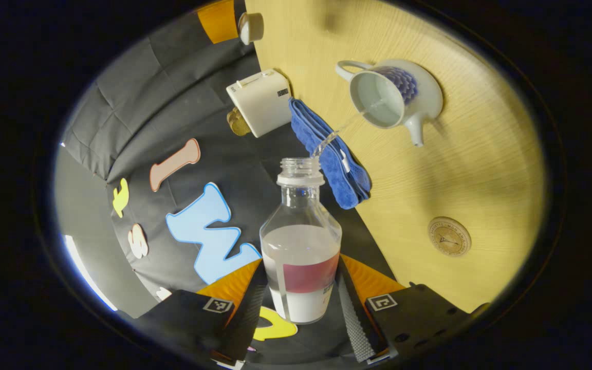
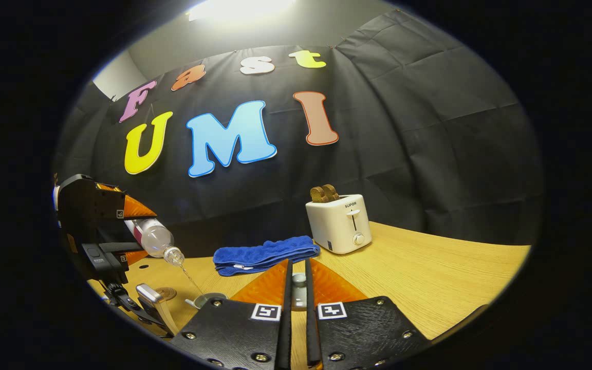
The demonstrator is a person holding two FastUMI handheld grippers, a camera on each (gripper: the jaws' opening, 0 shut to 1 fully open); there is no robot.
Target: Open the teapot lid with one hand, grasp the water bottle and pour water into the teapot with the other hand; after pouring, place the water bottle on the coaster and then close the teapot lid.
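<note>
**Ana:** Two hand-held grippers are at work. The left hand-held gripper (image 1: 303, 303) has both fingers pressed on the lower body of the water bottle (image 1: 301, 246), which is uncapped and about half full.

**Ben:** And how is the bottle held?

**Ana:** Tipped, neck forward. In the right gripper view the left hand-held gripper (image 2: 121, 234) holds the water bottle (image 2: 154, 237) slanting down over the left end of the desk (image 2: 429, 277), and a thin stream of water (image 2: 191, 280) falls from its mouth toward the teapot (image 2: 207, 298), whose rim just shows at the bottom.

**Ben:** Is the teapot open?

**Ana:** Yes. In the left gripper view the teapot (image 1: 393, 95) stands lidless on the desk (image 1: 481, 169), white with a purple pattern, and the stream of water (image 1: 345, 128) reaches its opening.

**Ben:** The lid?

**Ana:** The right hand-held gripper (image 2: 298, 293) has its fingers drawn close together with a small pale knob-like piece (image 2: 299, 281) between them; I take it for the lid, but too little shows to be sure.

**Ben:** And the coaster?

**Ana:** The round coaster (image 1: 449, 236) lies bare on the desk, well apart from the teapot. A folded blue cloth (image 1: 329, 149) lies beside a white toaster (image 1: 260, 102) near the desk's edge.
</note>
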